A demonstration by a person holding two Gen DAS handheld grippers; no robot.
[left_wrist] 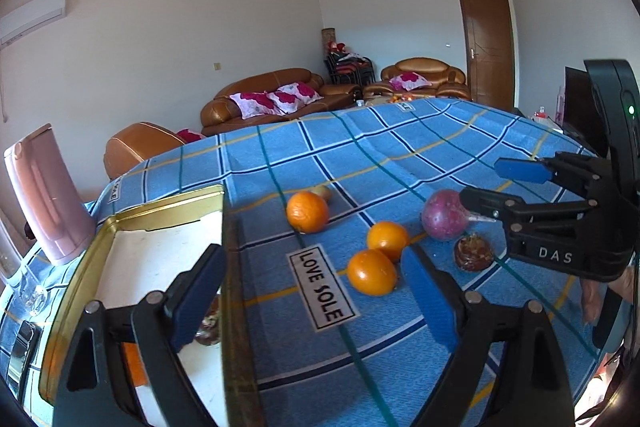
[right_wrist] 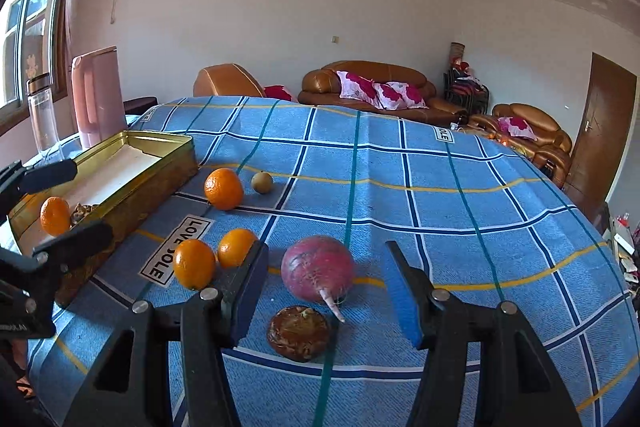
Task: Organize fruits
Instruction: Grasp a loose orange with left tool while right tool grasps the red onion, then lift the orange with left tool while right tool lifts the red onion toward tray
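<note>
Three oranges [left_wrist: 307, 211] [left_wrist: 387, 239] [left_wrist: 371, 271] lie on the blue checked cloth, right of a gold tin [left_wrist: 160, 211]. In the tin are a fourth orange [right_wrist: 55, 215] and a brown dried fruit [right_wrist: 82, 213]. My left gripper [left_wrist: 312, 307] is open and holds nothing; its left finger hangs over the tin's right wall. My right gripper [right_wrist: 326, 291] is open just short of a round pink-red radish [right_wrist: 316, 267], with its pads apart from it. A second brown dried fruit [right_wrist: 299, 331] lies below the radish. A small tan fruit [right_wrist: 262, 182] sits behind the far orange [right_wrist: 223, 188].
A pink kettle [right_wrist: 98, 95] and a clear bottle [right_wrist: 42, 115] stand behind the tin [right_wrist: 160, 163] at the table's left end. The cloth stretches bare to the far and right edges. Brown sofas [right_wrist: 376, 87] stand beyond the table.
</note>
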